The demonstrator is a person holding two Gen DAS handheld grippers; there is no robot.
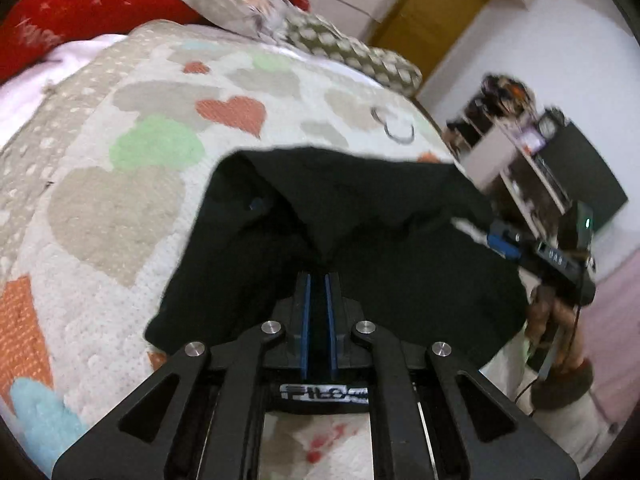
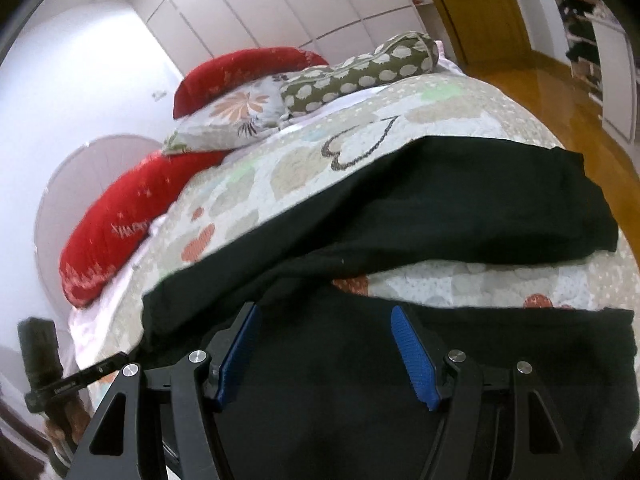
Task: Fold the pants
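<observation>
The pants (image 1: 352,216) are black, matte woven cloth, lying in soft folds on a quilted bedspread (image 1: 120,184) with a dimpled texture and heart patches. The left gripper (image 1: 318,276) has its two blue-padded fingers pressed together on a raised fold of the pants. The right gripper (image 2: 326,320) holds its two ribbed blue pads (image 2: 414,356) wide apart above the cloth. Two red pillows (image 2: 116,236), one floral pillow (image 2: 232,120) and one dotted olive bolster (image 2: 360,72) lie at the bed's head.

Free room: open heart-print quilt (image 1: 120,184) on the bed, left of and beyond the black pants (image 1: 360,216). Obstacles: red pillows (image 2: 120,232), floral pillow (image 2: 236,120) and spotted bolster (image 2: 360,68) along the headboard end; shelving (image 1: 516,160) past the bed's right edge.
</observation>
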